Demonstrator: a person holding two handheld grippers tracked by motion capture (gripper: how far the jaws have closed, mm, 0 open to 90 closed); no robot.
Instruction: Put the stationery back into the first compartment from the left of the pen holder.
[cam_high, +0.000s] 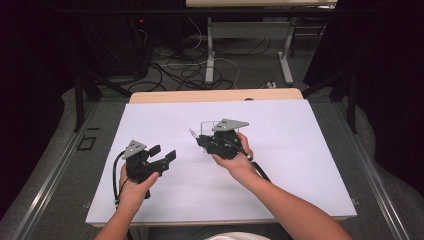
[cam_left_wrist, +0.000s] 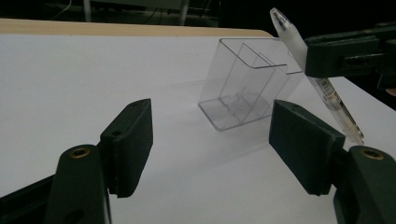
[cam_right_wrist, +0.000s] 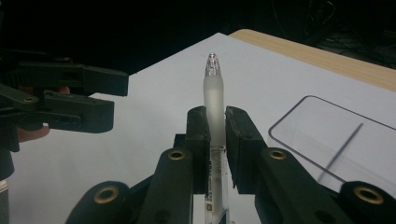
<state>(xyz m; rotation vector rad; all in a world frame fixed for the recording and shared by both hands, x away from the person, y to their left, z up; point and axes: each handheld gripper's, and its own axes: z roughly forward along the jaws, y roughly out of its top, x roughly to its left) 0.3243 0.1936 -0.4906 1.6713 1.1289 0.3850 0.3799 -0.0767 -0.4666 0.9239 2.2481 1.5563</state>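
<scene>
A clear pen with a frosted grip is clamped between the jaws of my right gripper, which is shut on it at mid table. In the right gripper view the pen sticks up past the right gripper, tip pointing away. A clear plastic box with an inner divider stands open-topped on the white sheet, just behind the pen; its rim lies to the pen's right. My left gripper hovers open and empty to the left, aimed toward the box. The left gripper has its jaws wide apart.
A white sheet covers the wooden table. Beyond the far edge the floor holds tangled cables and the legs of another table. Dark surroundings flank both sides.
</scene>
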